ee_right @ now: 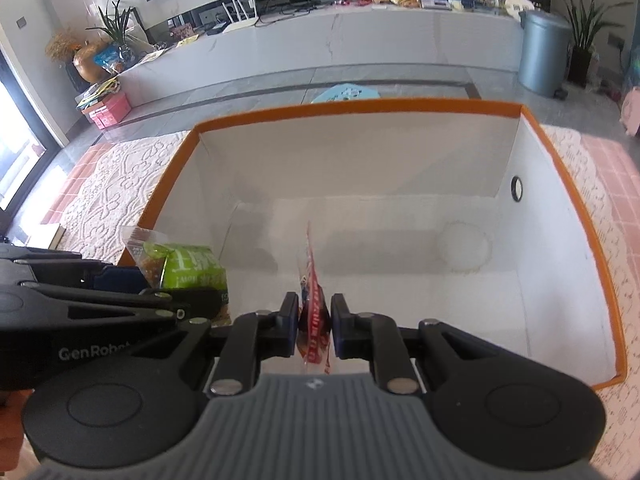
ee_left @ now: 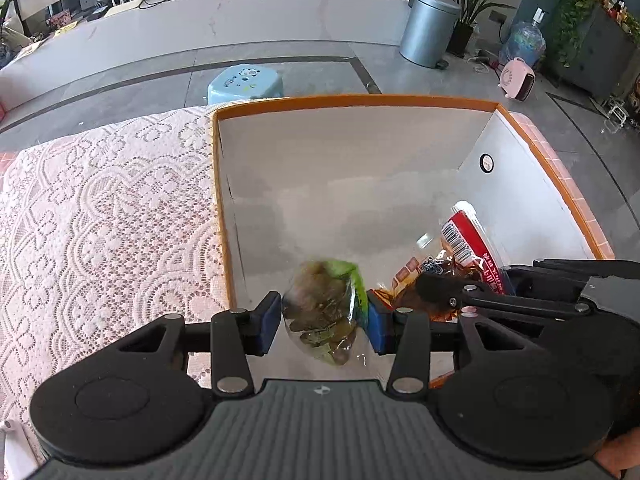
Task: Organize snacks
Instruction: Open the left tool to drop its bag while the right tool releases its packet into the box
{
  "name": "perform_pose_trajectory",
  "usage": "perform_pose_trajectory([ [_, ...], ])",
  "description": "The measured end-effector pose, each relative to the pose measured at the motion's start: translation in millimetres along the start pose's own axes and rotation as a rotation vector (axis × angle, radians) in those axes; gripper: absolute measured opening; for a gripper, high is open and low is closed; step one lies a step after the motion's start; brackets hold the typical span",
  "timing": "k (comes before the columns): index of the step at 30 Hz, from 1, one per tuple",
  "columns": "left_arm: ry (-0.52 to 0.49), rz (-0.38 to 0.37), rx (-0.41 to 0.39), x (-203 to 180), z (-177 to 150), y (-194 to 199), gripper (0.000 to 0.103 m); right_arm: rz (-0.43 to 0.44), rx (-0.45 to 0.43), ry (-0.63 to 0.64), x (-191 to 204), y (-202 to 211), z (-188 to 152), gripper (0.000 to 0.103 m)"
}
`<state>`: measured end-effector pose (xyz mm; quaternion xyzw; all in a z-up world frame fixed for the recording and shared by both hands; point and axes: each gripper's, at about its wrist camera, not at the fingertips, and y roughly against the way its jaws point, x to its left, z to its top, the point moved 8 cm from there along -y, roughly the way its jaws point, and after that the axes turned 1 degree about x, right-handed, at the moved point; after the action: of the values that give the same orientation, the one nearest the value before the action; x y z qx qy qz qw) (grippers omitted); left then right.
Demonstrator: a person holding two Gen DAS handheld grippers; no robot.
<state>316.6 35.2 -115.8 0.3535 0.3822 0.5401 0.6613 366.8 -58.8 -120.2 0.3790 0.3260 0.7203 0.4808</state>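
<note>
A white box with an orange rim (ee_left: 360, 101) stands on a lace-covered table; it also shows in the right wrist view (ee_right: 360, 105). My left gripper (ee_left: 323, 322) is shut on a green snack pouch (ee_left: 324, 308), held over the box's near left part. The pouch also shows in the right wrist view (ee_right: 188, 270). My right gripper (ee_right: 315, 326) is shut on a red snack packet (ee_right: 314, 320), held edge-on above the box floor. In the left wrist view that packet (ee_left: 460, 256) and the right gripper's fingers (ee_left: 444, 286) sit just right of the pouch.
The lace tablecloth (ee_left: 108, 216) spreads left of the box. Beyond the table are a blue stool (ee_left: 244, 84), a grey bin (ee_left: 430, 26), a long white counter (ee_left: 240, 20) with clutter, plants and a pink heater (ee_left: 516, 78).
</note>
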Motion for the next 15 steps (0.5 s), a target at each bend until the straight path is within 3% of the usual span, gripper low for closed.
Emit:
perform_pose_trajectory([
  [2, 0.013, -0.027, 0.002, 2.6, -0.2, 4.5, 0.055, -0.003, 0.010, 0.006, 1.7, -0.5, -2.6, 0.014],
  [7, 0.029, -0.055, -0.052, 5.3, -1.7, 29.3, 0.071, -0.007, 0.031, 0.008, 0.7, 0.2, -5.8, 0.014],
  [15, 0.098, -0.082, -0.101, 11.3, -6.7, 58.1, 0.074, 0.000, 0.060, 0.005, 8.9, 1.5, -9.2, 0.018],
])
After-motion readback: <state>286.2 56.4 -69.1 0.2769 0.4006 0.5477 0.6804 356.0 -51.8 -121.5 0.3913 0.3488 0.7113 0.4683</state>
